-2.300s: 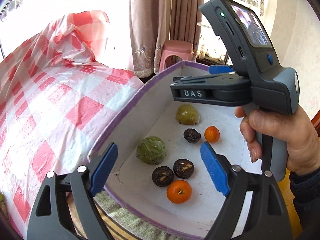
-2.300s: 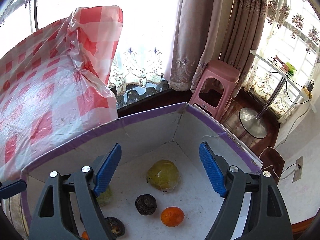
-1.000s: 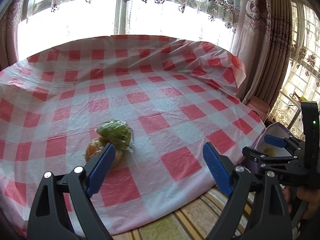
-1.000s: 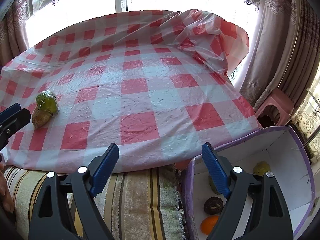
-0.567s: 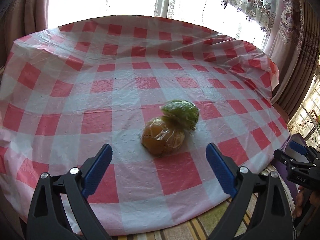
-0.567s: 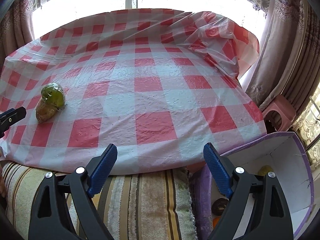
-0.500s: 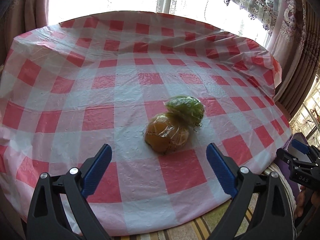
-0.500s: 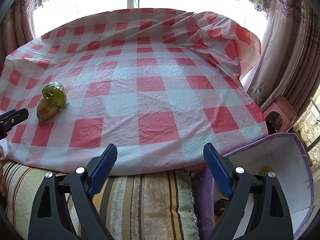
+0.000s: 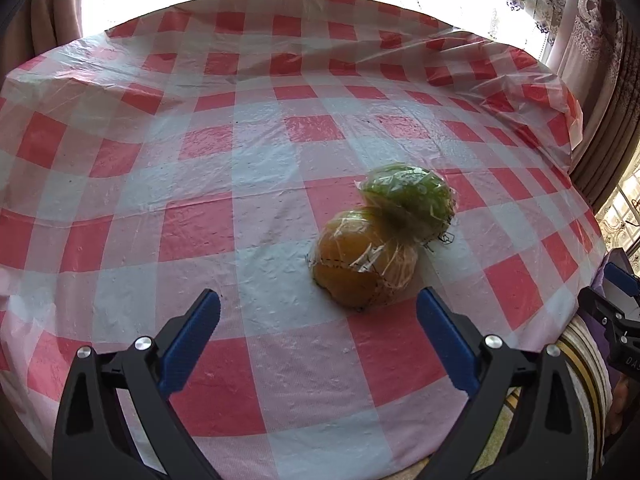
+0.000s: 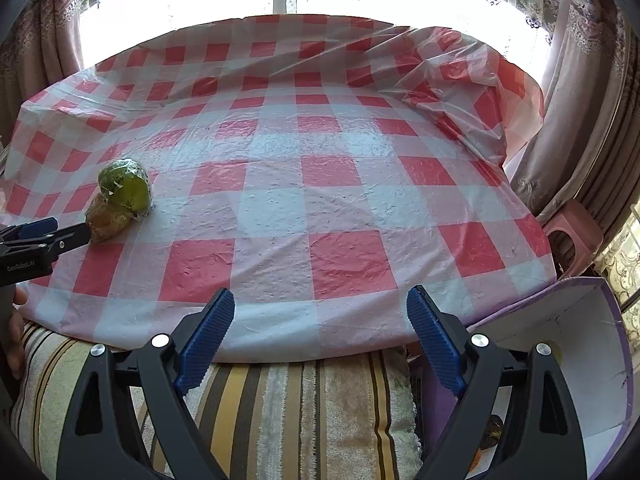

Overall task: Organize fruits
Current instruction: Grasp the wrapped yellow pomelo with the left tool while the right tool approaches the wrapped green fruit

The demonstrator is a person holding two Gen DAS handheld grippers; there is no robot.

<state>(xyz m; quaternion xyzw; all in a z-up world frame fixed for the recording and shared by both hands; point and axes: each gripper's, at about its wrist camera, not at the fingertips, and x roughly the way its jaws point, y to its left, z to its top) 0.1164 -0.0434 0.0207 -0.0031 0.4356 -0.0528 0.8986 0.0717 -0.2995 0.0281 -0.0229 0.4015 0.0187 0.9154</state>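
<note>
While two wrapped fruits remain on the table, the task looks partly done: the box (image 10: 592,364) at the right edge, low beside the table, already holds some fruit, of which only a yellowish piece and a dark piece peek out behind the right gripper (image 10: 320,338). On the red and white checked tablecloth (image 9: 200,184) lie the orange fruit (image 9: 362,256) and the green fruit (image 9: 408,198), each in clear plastic wrap, touching one another, the green one behind and a little to the right. The left gripper (image 9: 318,336) hovers just in front of the orange fruit with its jaws spread wide and nothing between them, so a fair judgement is that this fruit is the next to be picked and carried to the box, and the green one after it. The right gripper is also released and empty, hanging over the striped cloth (image 10: 300,408) at the near table edge, well apart from both fruits. As for writing, the side of the left gripper body in the right wrist view reads "GenRobot.AI", and in the left wrist view the right gripper shows letters like "DA", the rest cut off
</note>
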